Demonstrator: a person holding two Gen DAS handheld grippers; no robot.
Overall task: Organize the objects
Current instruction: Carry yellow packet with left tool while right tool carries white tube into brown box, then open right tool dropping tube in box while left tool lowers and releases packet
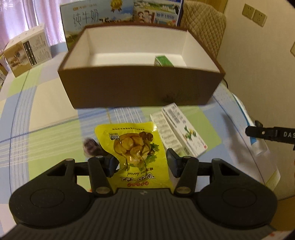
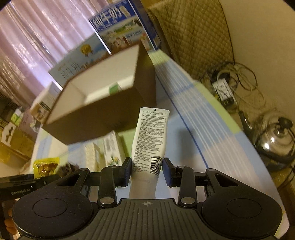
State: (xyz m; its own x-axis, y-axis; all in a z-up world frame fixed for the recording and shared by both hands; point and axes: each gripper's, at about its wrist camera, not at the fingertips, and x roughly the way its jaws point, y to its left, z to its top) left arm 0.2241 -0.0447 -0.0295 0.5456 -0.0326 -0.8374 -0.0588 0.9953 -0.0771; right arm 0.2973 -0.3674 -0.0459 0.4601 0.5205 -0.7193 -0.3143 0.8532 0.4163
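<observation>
My left gripper (image 1: pixel 142 163) is shut on a yellow snack pouch (image 1: pixel 132 140) with nuts pictured on it and holds it above the table. Ahead stands an open brown box (image 1: pixel 140 88) with a white inside, and a small green carton (image 1: pixel 163 61) lies in it. My right gripper (image 2: pixel 147 169) is shut on a white tube (image 2: pixel 150 136) with printed text and a barcode. The tube points toward the brown box (image 2: pixel 95 121). The green carton (image 2: pixel 115 88) shows inside it. One right gripper finger (image 1: pixel 258 132) reaches in at the left wrist view's right edge.
Two white medicine cartons (image 1: pixel 177 129) and a dark purple wrapped item (image 1: pixel 90 145) lie on the checked tablecloth (image 1: pixel 46 114) before the box. Milk cartons (image 1: pixel 95 16) and a quilted chair (image 1: pixel 202 24) stand behind it. A kettle (image 2: pixel 274 136) and a power strip (image 2: pixel 223 90) sit on the floor to the right.
</observation>
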